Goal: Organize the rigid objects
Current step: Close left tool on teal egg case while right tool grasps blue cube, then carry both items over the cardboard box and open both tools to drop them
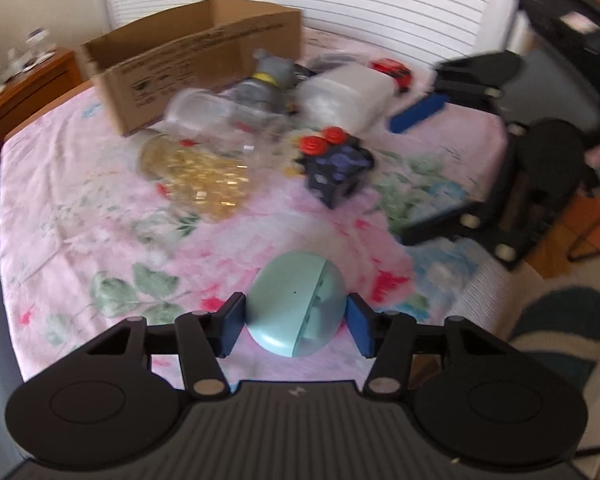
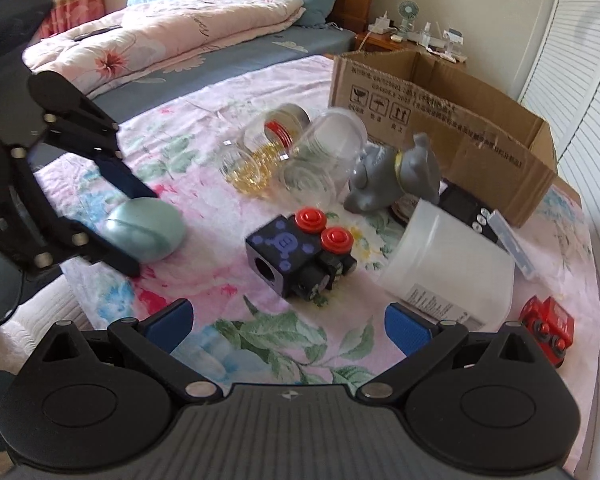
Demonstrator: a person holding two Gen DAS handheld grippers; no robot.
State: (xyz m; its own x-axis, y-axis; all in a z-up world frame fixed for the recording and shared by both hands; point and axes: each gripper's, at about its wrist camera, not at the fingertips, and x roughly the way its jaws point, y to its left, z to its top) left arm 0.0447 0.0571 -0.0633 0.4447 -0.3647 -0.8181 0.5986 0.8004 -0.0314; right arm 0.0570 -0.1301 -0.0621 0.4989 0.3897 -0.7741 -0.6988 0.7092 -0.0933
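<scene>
A mint-green rounded case [image 1: 296,304] sits between the blue pads of my left gripper [image 1: 296,322], which is shut on it just above the floral sheet. The right wrist view shows the same green case [image 2: 146,226] held in the left gripper [image 2: 140,232] at the left. My right gripper [image 2: 288,326] hovers open over the sheet with nothing between its fingers. Ahead of it lie a black cube toy with red buttons [image 2: 296,252], a white plastic tub [image 2: 448,268], a grey elephant figure [image 2: 396,178], clear jars [image 2: 296,148] and a red toy vehicle [image 2: 548,326].
An open cardboard box [image 2: 440,120] stands at the back of the flowered sheet [image 2: 284,344]. A black device [image 2: 464,204] lies beside the tub. A folded quilt [image 2: 172,28] and pillows cover the bed behind. A wooden nightstand [image 1: 24,92] and slatted doors [image 1: 340,12] lie beyond the box.
</scene>
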